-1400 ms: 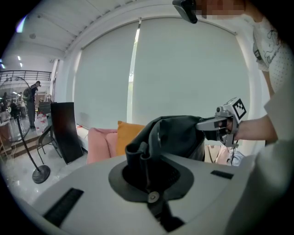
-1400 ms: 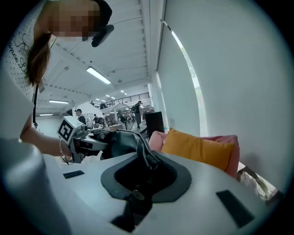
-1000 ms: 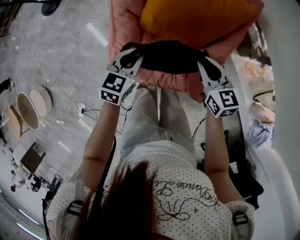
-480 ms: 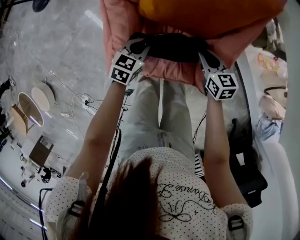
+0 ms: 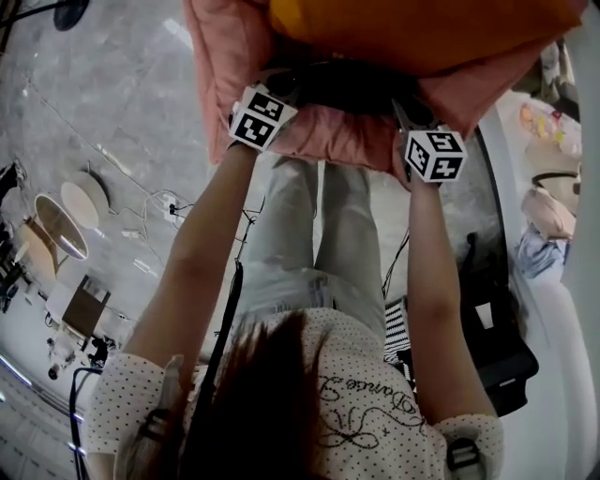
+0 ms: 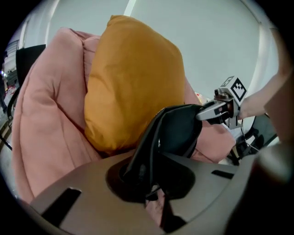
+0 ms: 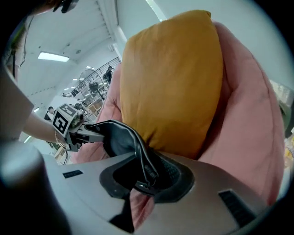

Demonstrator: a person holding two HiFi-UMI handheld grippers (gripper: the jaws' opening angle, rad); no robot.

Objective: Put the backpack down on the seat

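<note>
Filling the top of the head view, the pink seat point(image 5: 220, 75) is the biggest thing here, with an orange cushion point(image 5: 422, 28) propped against its back. The black backpack point(image 5: 342, 84) hangs stretched between the two grippers, just in front of the cushion and above the seat's front part. The left gripper point(image 6: 147, 181) has its jaws almost together, pinching a fold of the backpack. The right gripper point(image 7: 143, 176) has a strap between its jaws, which are opening, though the pads look to be pressing on it for now.

The step in hand looks like the set-down itself, close to its end. The next move calls for the bag's weight to settle on the seat before both grips let go. The grippers would then draw back without snagging the strap, since a limp bag could slump off the front.

Whether the bag's bottom touches the seat cannot be told, because each gripper's body hides it and the head view crops the seat. A small clip at the right jaws is hard to make out.
</note>
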